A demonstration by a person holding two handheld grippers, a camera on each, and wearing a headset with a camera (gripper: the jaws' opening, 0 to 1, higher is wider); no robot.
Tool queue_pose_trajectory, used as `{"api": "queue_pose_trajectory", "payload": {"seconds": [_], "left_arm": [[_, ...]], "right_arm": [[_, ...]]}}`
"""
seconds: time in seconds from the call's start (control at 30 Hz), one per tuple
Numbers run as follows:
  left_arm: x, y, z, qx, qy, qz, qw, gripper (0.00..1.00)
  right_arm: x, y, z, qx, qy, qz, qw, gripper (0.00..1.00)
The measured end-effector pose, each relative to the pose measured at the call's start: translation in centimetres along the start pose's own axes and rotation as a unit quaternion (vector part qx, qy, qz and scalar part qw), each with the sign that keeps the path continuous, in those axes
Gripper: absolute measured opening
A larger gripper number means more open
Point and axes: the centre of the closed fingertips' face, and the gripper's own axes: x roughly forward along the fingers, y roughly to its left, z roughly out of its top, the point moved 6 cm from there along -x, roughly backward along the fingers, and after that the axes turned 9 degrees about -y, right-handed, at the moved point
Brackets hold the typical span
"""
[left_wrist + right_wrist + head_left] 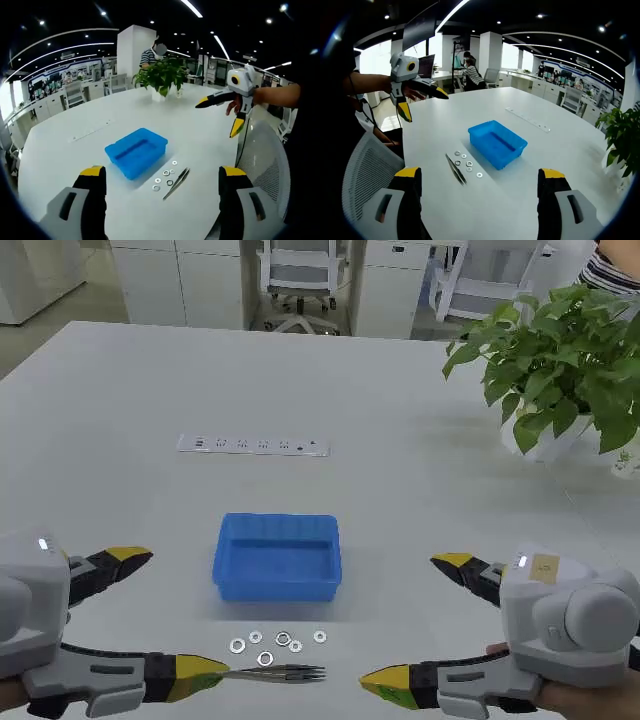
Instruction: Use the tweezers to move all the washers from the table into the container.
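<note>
A blue plastic container [277, 557] [135, 151] [497, 142] sits on the white table, with nothing visible inside it. Several small metal washers [276, 642] [165, 177] [465, 163] lie scattered just in front of it. Metal tweezers [279, 672] [176, 182] [456, 169] lie flat beside the washers, on the side away from the container. My left gripper [168, 616] [161, 178] is open at the near left, its lower fingertip next to the tweezers' end. My right gripper [418, 620] [479, 180] is open at the near right. Neither holds anything.
A white power strip [252, 445] [527, 119] lies beyond the container. A potted green plant [560, 365] [161, 76] stands at the table's far right. Office chairs [300, 270] stand past the far edge. A mesh chair [362, 175] is at the table's near edge.
</note>
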Motion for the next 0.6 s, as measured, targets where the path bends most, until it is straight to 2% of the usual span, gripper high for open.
{"api": "queue_pose_trajectory", "payload": {"seconds": [0.6], "left_arm": [[-0.21,0.05,-0.02,0.004,0.002,0.003,1.0000,0.99]], "right_arm": [[0.07,0.03,0.06,-0.002,0.003,0.004,1.0000,0.96]]}}
